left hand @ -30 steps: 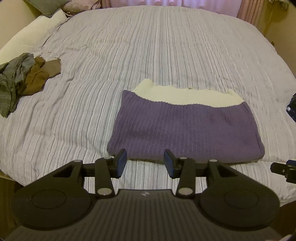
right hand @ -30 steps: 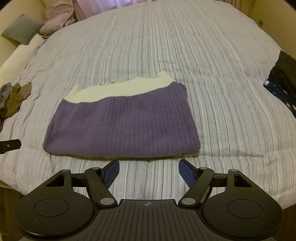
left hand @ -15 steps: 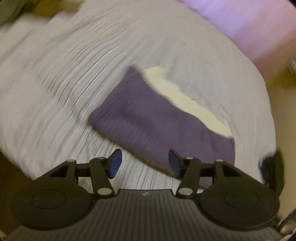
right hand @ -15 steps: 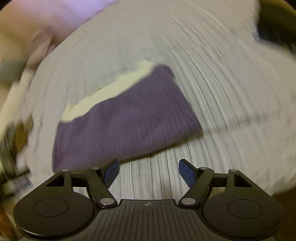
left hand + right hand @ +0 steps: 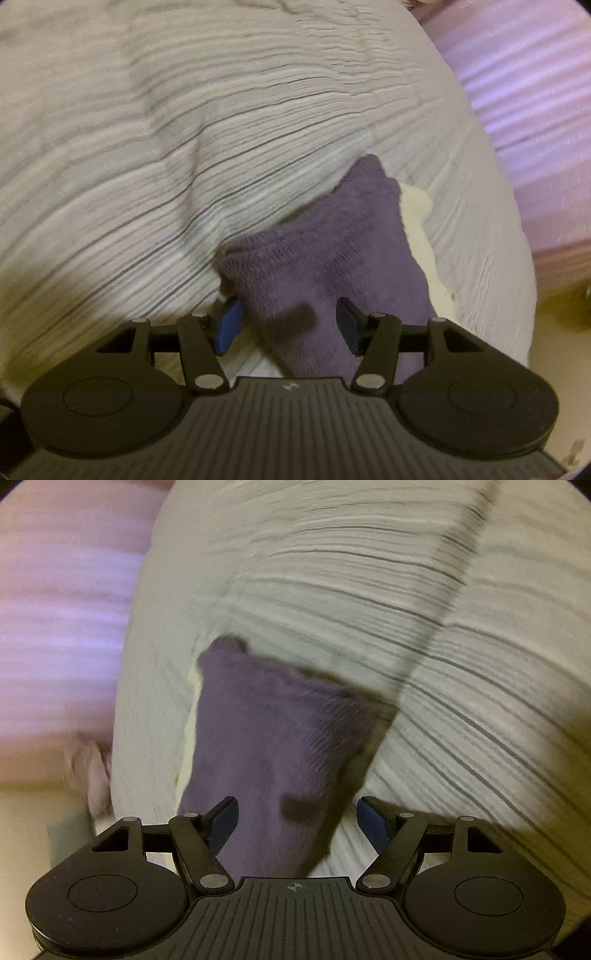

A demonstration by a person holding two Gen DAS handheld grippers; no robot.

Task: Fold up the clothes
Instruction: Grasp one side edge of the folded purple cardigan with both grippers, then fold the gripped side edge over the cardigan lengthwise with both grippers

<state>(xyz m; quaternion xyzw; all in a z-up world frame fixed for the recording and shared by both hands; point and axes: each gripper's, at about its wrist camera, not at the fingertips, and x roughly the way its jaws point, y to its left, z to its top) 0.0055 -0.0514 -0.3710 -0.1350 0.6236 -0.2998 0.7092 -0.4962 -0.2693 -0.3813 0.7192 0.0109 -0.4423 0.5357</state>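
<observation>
A purple knitted sweater point(image 5: 321, 258) with a cream band point(image 5: 417, 221) lies folded flat on the striped bedspread point(image 5: 184, 147). My left gripper point(image 5: 288, 326) hangs low over its near left corner, tilted, jaws open. The purple knit lies between and under the blue pads point(image 5: 229, 325), which do not press on it. In the right wrist view the same sweater point(image 5: 266, 731) runs up from between the fingers. My right gripper point(image 5: 297, 821) stands wide open over its near right corner. Its left pad point(image 5: 221, 823) overlaps the knit and its right pad is over the bedspread point(image 5: 406, 609).
Pink curtains point(image 5: 524, 92) hang beyond the bed's far edge, also seen as curtains point(image 5: 55, 590) at the left of the right wrist view. A pale pinkish cloth point(image 5: 88, 771) lies blurred at the bed's edge. Both views are tilted and motion-blurred.
Both grippers have dropped toward the sweater's near edge and rolled, so the bed now looks tilted. The left jaws stand a little wider than a second ago. The sweater now sits between both pairs of fingers.
</observation>
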